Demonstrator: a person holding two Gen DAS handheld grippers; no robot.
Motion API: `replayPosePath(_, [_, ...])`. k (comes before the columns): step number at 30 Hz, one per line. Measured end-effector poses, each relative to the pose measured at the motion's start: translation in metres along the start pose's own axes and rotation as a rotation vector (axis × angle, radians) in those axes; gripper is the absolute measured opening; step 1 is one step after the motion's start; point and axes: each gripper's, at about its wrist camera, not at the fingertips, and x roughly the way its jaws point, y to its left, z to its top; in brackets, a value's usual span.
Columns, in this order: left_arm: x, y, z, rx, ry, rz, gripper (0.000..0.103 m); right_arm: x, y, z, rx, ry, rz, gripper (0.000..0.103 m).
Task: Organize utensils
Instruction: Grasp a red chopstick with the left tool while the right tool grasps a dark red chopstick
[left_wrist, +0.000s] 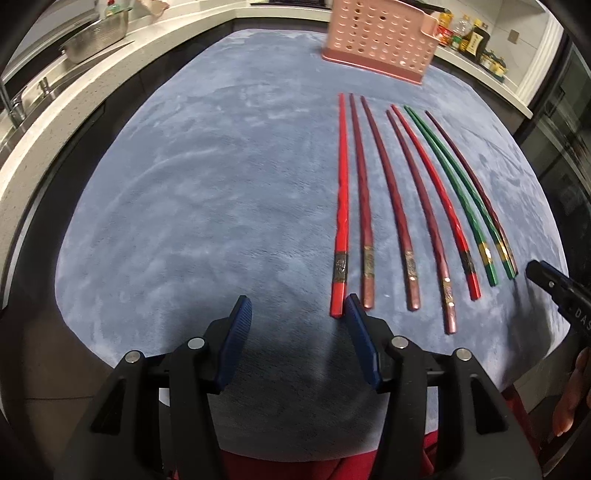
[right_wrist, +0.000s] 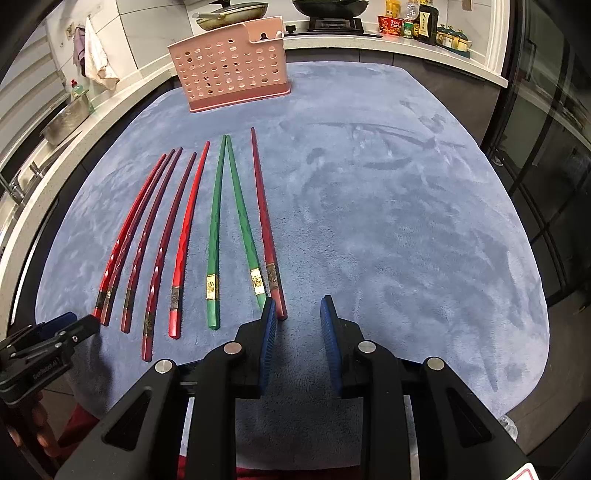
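While both grippers hung low over the near edge of the blue-grey cloth on the surface (right_wrist: 406, 221), eight chopsticks lay side by side between them, all untouched. The left gripper (left_wrist: 297, 317) was released, its blue pads spread wide with nothing between them; its right pad sat just beside the butt of the bright red chopstick (left_wrist: 341, 206), the leftmost of the row. Next came three dark red ones, another bright red, the two green chopsticks (right_wrist: 216, 236), and last a dark red chopstick (right_wrist: 264, 221) at the far right. The right gripper (right_wrist: 298, 314) was likewise released and empty, its left pad just beside that last butt end.

Every stick ran lengthwise away from the grippers, thick banded ends near, thin tips pointing toward the pink holder (right_wrist: 229, 70), which stood upright well beyond them at the far side of the cloth. Judging by this, each gripper was nearest its own end of the row, and a grasp would likely close across a stick's width near the butt.
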Motion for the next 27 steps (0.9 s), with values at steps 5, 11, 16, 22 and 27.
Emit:
replayPosePath(5, [0.004,0.001,0.007,-0.003,0.002,0.003,0.051,0.003,-0.002,0.001,0.014,0.009,0.009,0.026])
replayPosePath(11, [0.01,-0.003,0.015,-0.001,-0.002,0.003,0.05,0.009,-0.005,0.006,0.026,0.01,0.012,0.026])
replayPosePath(16, [0.014,-0.006,0.021,-0.008,-0.003,0.001,0.044,0.014,-0.004,0.011,0.023,0.016,0.027,0.026])
replayPosePath(22, [0.016,-0.013,0.024,0.013,-0.003,-0.01,0.029,0.02,0.004,0.015,0.0,0.021,0.038,0.022])
replayPosePath(27, [0.016,-0.013,0.025,0.006,0.005,-0.038,0.022,0.026,0.004,0.018,0.0,0.029,0.038,0.016])
